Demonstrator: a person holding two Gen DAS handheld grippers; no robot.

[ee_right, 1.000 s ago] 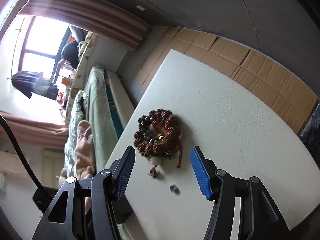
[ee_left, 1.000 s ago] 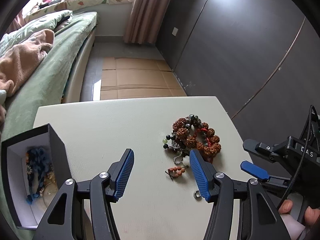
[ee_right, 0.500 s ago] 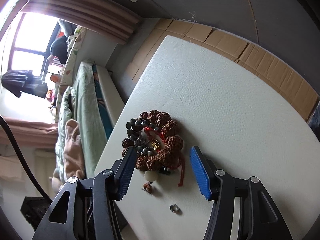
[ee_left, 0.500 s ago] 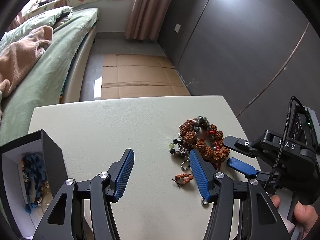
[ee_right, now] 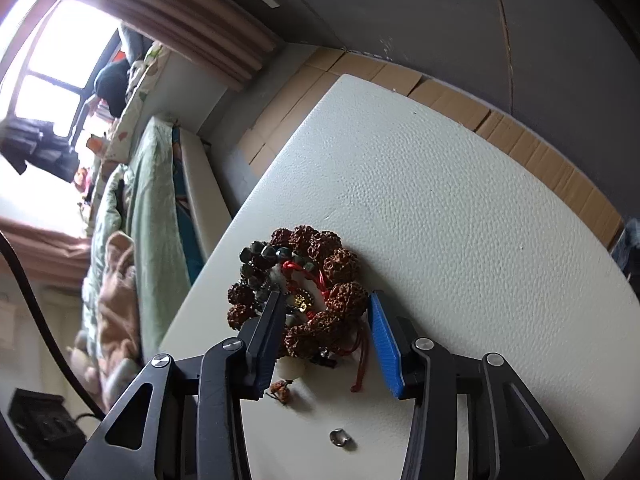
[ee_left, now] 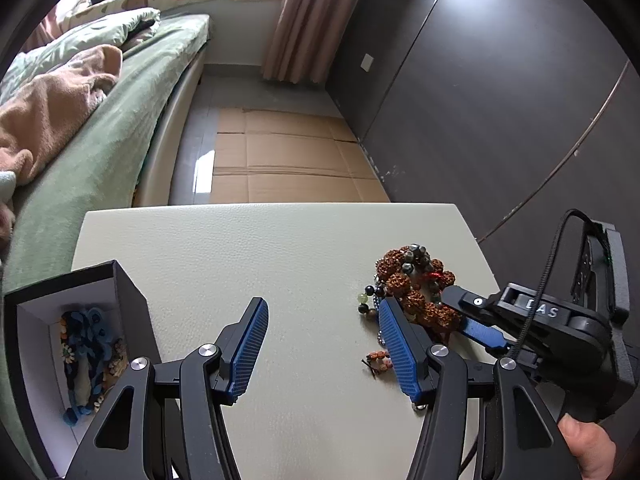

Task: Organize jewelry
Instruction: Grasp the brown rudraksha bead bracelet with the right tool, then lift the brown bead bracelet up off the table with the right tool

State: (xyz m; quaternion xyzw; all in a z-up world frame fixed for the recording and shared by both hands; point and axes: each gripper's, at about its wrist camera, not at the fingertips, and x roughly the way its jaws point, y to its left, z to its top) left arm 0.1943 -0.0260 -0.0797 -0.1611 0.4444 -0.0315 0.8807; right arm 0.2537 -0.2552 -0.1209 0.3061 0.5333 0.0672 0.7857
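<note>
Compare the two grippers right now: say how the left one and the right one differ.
The right gripper straddles part of the brown bead bracelet, one finger inside the ring; the left gripper has only bare table between its fingers. The right reaches the jewelry pile; the left hangs between the pile and the black box. Both are open, with blue ribbed pads.

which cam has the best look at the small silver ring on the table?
Right wrist view: the small silver ring lies fully exposed on the table, near the right gripper. In the left wrist view only a sliver peeks out beneath the left gripper's right finger.
</note>
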